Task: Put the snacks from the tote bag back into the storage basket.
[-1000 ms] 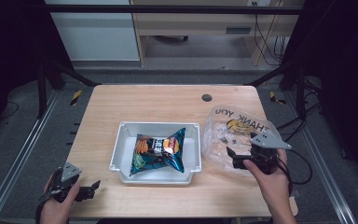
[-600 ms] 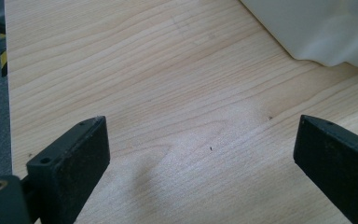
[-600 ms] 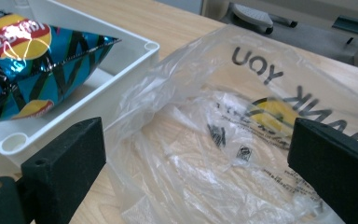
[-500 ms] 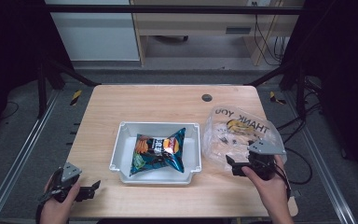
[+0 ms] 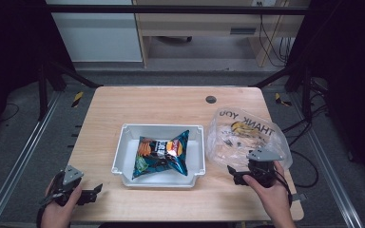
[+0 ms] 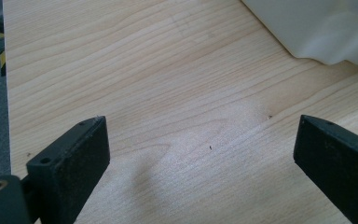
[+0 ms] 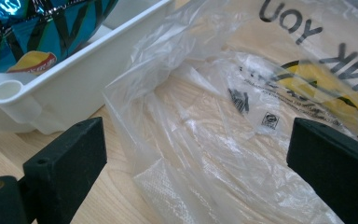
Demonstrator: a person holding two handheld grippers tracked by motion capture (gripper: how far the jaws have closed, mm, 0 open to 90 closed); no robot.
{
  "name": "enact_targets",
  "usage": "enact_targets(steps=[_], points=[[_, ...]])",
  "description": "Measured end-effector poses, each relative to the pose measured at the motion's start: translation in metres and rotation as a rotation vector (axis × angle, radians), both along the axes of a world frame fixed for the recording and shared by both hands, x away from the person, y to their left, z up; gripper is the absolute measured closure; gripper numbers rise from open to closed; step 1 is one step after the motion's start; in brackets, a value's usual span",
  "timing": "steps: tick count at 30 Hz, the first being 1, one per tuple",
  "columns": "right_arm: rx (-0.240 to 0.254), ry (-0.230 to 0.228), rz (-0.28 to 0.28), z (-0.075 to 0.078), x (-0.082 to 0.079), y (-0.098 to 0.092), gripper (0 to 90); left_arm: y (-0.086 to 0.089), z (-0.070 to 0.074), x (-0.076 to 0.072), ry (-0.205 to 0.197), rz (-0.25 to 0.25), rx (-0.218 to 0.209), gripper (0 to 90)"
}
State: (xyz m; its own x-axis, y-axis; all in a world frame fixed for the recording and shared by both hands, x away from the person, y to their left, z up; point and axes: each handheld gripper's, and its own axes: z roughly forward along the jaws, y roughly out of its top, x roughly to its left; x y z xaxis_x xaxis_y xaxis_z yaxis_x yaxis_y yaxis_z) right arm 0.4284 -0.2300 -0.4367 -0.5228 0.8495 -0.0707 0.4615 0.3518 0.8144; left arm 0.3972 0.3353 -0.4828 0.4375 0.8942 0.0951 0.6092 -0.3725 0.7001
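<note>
R gripper [image 5: 240, 174] sits at the near edge of the clear "THANK YOU" plastic bag [image 5: 247, 137], jaws spread wide, nothing held; bag's crumpled mouth lies straight ahead btwn them. Chip bag [image 5: 164, 154] lies in the white tray [image 5: 123, 152], just left of it. L gripper [image 5: 88, 194], also wide, is well apart at the table's near-left corner, so R is nearer.

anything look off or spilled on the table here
Nothing spilled or damaged. The chip bag lies flat in the white tray, and the crumpled plastic bag sits on the table beside it, in front of the open right gripper.
</note>
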Motion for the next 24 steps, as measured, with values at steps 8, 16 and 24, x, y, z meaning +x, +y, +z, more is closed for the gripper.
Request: enact_targets(steps=[8, 16, 24], points=[[-0.019, 0.027, 0.013, -0.011, -0.001, 0.004, 5.0, 0.000, 0.000, 0.000, 0.004, -0.002, 0.001, 3.2], [-0.068, 0.044, 0.043, -0.023, -0.004, 0.013, 5.1, 0.000, 0.000, 0.000, 0.005, -0.002, 0.002, 3.1], [-0.071, 0.019, 0.062, -0.028, -0.008, 0.020, 5.3, 0.000, 0.000, 0.000, 0.003, -0.003, 0.004, 3.1]])
